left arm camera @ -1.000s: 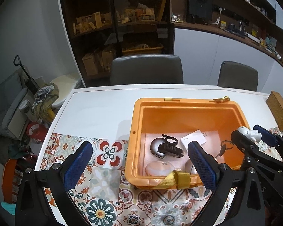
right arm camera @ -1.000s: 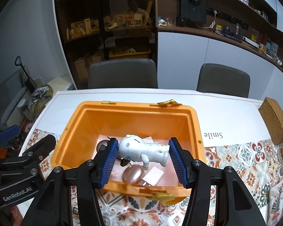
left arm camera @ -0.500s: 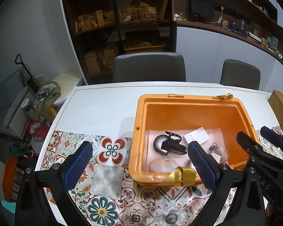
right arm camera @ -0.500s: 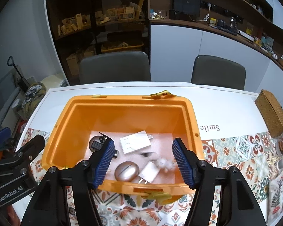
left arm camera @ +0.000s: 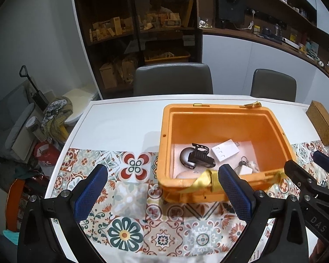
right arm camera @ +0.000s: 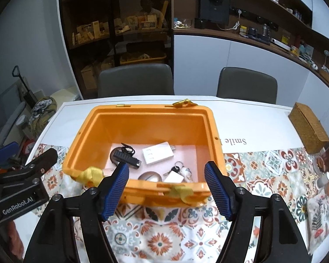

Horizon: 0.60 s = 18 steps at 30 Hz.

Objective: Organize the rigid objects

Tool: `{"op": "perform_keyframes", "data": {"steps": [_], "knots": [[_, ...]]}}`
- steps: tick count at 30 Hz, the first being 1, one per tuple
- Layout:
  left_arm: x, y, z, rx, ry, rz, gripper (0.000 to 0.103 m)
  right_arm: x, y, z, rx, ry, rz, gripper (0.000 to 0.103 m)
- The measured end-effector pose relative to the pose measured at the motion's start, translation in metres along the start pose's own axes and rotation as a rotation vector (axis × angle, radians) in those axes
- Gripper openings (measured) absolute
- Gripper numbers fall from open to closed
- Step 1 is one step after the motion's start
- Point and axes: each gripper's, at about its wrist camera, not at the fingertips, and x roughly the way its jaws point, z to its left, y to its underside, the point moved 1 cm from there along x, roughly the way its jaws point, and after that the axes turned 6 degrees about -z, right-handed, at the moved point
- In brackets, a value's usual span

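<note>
1. Two handheld grippers hover over the near edge of a white table (right arm camera: 252, 118), both pointing down and forward at an orange plastic bin (right arm camera: 142, 118).
2. The left gripper (left arm camera: 162, 188) has its blue-padded jaws spread wide, with nothing between them; it hangs over the tiled cloth, its right finger near the bin's near rim.
3. The right gripper (right arm camera: 166, 188) has its jaws opening and grips nothing; only the bin's near wall shows through the gap.
4. Inside the bin, on a pale pink liner, lie the sorted things: a small white figurine (right arm camera: 186, 173) near the right corner, touching a key fob (right arm camera: 175, 176); a white power adapter (right arm camera: 159, 152) farther back; a black clip-on light (right arm camera: 127, 156) to the left; and a rounded silver mouse-like object (right arm camera: 150, 176) against the near wall.
5. Yellow tape (right arm camera: 92, 174) is stuck on the bin's near rim and corners.
6. A patterned tile-print tablecloth (left arm camera: 129, 214) covers the near part of the table; the far part is bare white, with the printed word "Smile" showing to the right of the bin.
7. A woven box (right arm camera: 307, 129) sits at the far right of the table.
8. Two grey chairs (right arm camera: 136, 80) stand behind the table, in front of dark wooden shelving (right arm camera: 116, 28) crowded with boxes, and a long counter runs along the white wall at right.
</note>
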Motion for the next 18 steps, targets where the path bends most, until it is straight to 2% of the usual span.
{"op": "perform_keyframes", "data": {"steps": [5, 14, 18], "knots": [[-0.014, 0.009, -0.001, 0.020, -0.010, -0.022, 0.103, -0.016, 0.012, -0.001, -0.001, -0.003, 0.002, 0.080], [-0.036, 0.028, -0.005, 0.066, -0.001, -0.032, 0.103, -0.043, 0.030, 0.000, -0.013, -0.003, 0.001, 0.081], [-0.043, 0.037, -0.002, 0.055, 0.011, -0.024, 0.103, -0.051, 0.039, -0.001, -0.006, -0.005, 0.010, 0.082]]}}
